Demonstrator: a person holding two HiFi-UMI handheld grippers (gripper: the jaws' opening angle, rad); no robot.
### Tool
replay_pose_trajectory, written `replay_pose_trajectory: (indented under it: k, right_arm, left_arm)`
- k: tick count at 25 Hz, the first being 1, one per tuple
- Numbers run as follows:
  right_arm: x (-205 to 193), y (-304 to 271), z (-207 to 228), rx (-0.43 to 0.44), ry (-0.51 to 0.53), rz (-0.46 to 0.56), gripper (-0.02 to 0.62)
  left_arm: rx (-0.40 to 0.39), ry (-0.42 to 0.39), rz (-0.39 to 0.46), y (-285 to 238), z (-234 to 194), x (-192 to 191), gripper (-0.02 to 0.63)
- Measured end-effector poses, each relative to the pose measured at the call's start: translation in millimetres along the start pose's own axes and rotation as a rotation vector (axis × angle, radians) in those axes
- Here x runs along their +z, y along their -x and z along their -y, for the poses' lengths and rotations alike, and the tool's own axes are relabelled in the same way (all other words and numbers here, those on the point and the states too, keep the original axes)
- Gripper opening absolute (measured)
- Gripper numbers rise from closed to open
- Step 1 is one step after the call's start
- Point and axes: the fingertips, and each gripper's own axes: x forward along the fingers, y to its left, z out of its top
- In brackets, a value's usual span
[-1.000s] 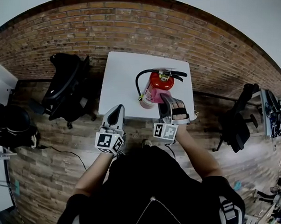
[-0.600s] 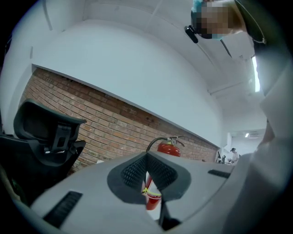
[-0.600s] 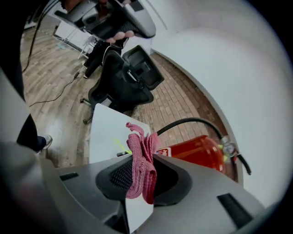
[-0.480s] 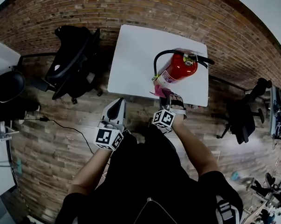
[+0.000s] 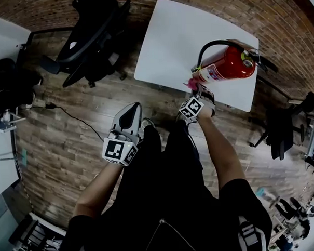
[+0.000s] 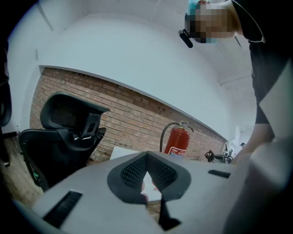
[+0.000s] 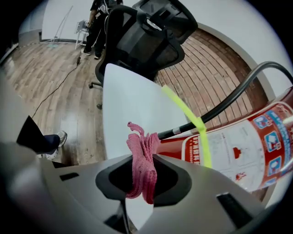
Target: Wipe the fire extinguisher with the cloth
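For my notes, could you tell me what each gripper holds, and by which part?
The right gripper pinches the bunched pink knitted cloth around its middle; the left gripper holds nothing.

fire extinguisher: red body, white label, black hose
cloth: pink
tabletop: white
floor: brown wood planks
wall: red-brown brick
chair: black

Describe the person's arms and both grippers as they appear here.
The left gripper and right gripper have pale grey, tapering shells, each with a white cube of black square markers at the rear. Their inner pads are black and finely textured. No cables show. The person wears a black short-sleeved top; forearms are bare.
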Motion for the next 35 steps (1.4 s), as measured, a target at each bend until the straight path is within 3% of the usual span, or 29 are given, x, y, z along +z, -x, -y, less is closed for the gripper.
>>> replay_pose_trajectory:
  k: [15,35]
  right_arm:
    - [-12,-32,-11,-0.013,0.053,-0.066,0.104]
    - [0,42,48,-0.111,0.030,-0.032,0.104]
  left_arm:
    - [0.056,0.015,-0.019,16,-26,-6,0.029]
    - [-0.009,0.015,0.042,19,-6,4,0.030]
